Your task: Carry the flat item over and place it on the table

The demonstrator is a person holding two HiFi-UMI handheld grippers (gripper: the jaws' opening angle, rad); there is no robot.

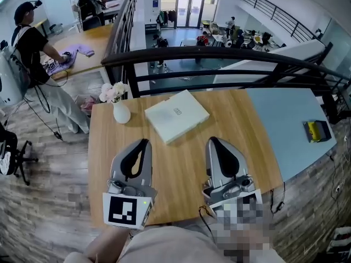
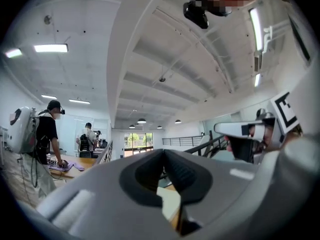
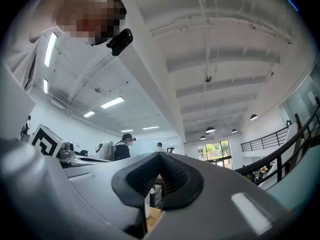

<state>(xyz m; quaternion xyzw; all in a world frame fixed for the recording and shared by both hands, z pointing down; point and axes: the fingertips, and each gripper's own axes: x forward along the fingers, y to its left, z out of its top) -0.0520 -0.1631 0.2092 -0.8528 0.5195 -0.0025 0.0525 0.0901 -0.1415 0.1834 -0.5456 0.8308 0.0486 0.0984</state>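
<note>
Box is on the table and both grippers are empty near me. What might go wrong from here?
1. The vase stands close to the box; the left gripper reaching in could tip it.
2. The box lies near the table's far edge by the railing; a push could slide it off.
3. The left gripper and right gripper are both shut; unopened, they would likely shove the box rather than grasp it.

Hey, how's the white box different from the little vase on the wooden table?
The white box lies flat and wide; the vase stands upright and narrow. The box has straight edges and corners; the vase is rounded. The vase holds pale flowers; the box carries nothing on top. Both are white and sit apart on the wooden table.
</note>
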